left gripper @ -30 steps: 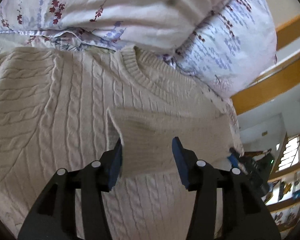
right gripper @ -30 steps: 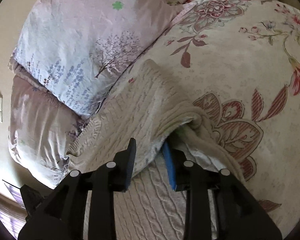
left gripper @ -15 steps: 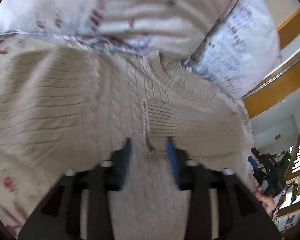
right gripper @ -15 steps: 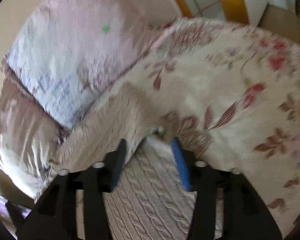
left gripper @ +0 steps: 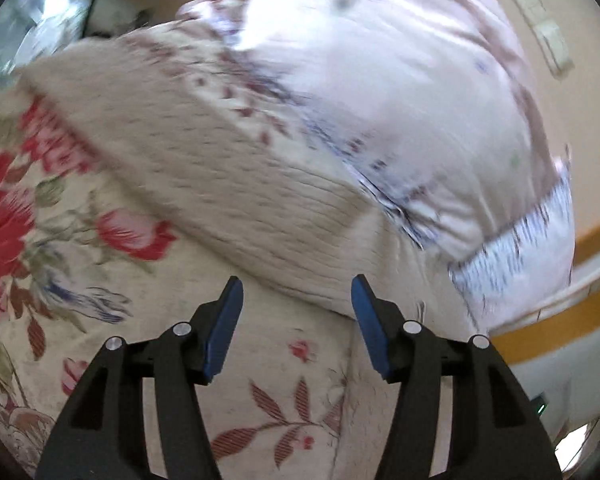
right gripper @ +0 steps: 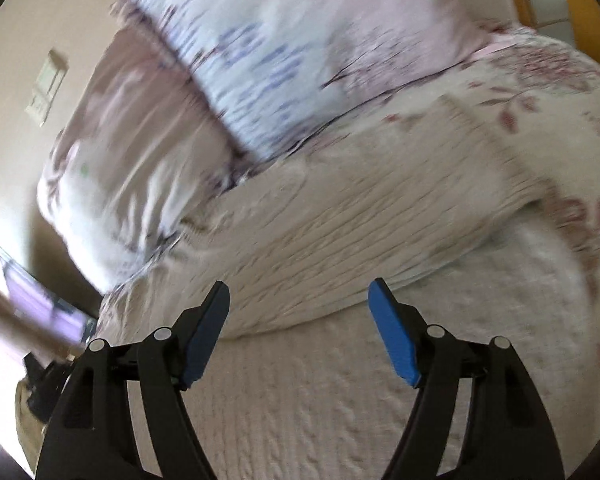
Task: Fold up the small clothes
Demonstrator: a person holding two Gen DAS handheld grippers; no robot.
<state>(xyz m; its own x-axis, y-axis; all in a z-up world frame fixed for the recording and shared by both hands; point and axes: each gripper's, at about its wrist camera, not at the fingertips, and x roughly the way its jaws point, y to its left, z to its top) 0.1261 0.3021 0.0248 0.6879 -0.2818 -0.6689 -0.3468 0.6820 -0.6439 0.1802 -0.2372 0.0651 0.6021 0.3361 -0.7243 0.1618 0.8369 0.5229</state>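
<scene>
A cream cable-knit sweater (right gripper: 340, 400) lies flat on the bed. One sleeve (right gripper: 360, 232) is folded across its body. My right gripper (right gripper: 300, 312) hovers over the sweater just short of that folded sleeve, its jaws opening with nothing between them. In the left wrist view the sweater's other sleeve (left gripper: 236, 184) stretches diagonally from upper left towards the centre. My left gripper (left gripper: 298, 312) is over the floral sheet, just short of the sleeve's lower edge. Its jaws are opening too and hold nothing. Both views are blurred by motion.
A floral bedsheet (left gripper: 60, 260) covers the bed around the sweater. Pale printed pillows (left gripper: 400, 80) (right gripper: 260, 40) are stacked right behind it. A wall switch (left gripper: 548, 40) and a wooden rail (left gripper: 560, 328) are on the wall beyond.
The right gripper let go of the folded sleeve and opened wide. The left gripper left the cuff on the sweater's body and swung over to the outstretched sleeve on the sheet.
</scene>
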